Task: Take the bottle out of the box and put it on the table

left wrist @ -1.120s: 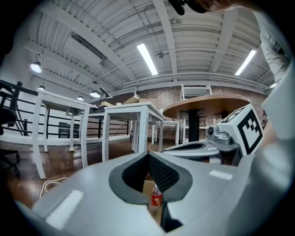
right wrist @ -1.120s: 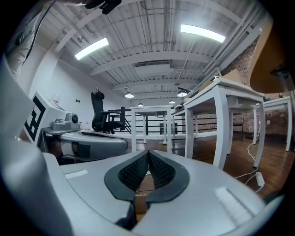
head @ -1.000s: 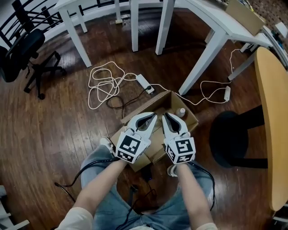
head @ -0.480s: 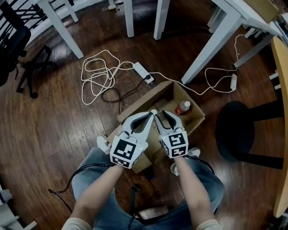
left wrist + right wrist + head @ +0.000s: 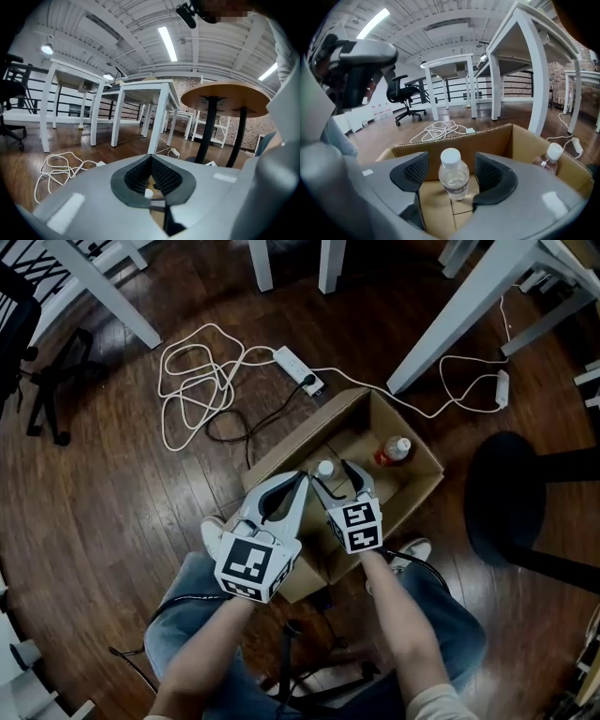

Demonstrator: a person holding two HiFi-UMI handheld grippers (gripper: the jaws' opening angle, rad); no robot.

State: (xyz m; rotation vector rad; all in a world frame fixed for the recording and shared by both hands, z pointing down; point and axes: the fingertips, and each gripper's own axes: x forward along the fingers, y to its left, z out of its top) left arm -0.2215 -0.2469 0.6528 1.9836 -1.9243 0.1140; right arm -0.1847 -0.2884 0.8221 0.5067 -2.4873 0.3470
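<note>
An open cardboard box (image 5: pixel 427 486) stands on the wooden floor. A clear bottle with a white cap (image 5: pixel 325 468) stands upright inside it, and a red-labelled bottle (image 5: pixel 392 451) lies further right. My right gripper (image 5: pixel 331 474) is open, its jaws have just been opening, and they now stand on either side of the clear bottle (image 5: pixel 453 176) without touching it. The pads (image 5: pixel 412 171) show a gap to the bottle on both sides. My left gripper (image 5: pixel 302 478) hangs shut beside it over the box's near-left edge, with nothing in it. Its closed tips (image 5: pixel 151 158) frame the white cap.
A coiled white cable (image 5: pixel 202 381) and a power strip (image 5: pixel 298 368) lie on the floor beyond the box. White table legs (image 5: pixel 469 310) rise at the back right, a black stool base (image 5: pixel 530 502) sits to the right, and an office chair (image 5: pixel 28 362) stands far left.
Both grippers have come down toward the box. The right jaws went from shut to open and now straddle the clear bottle. The left gripper stays shut.
</note>
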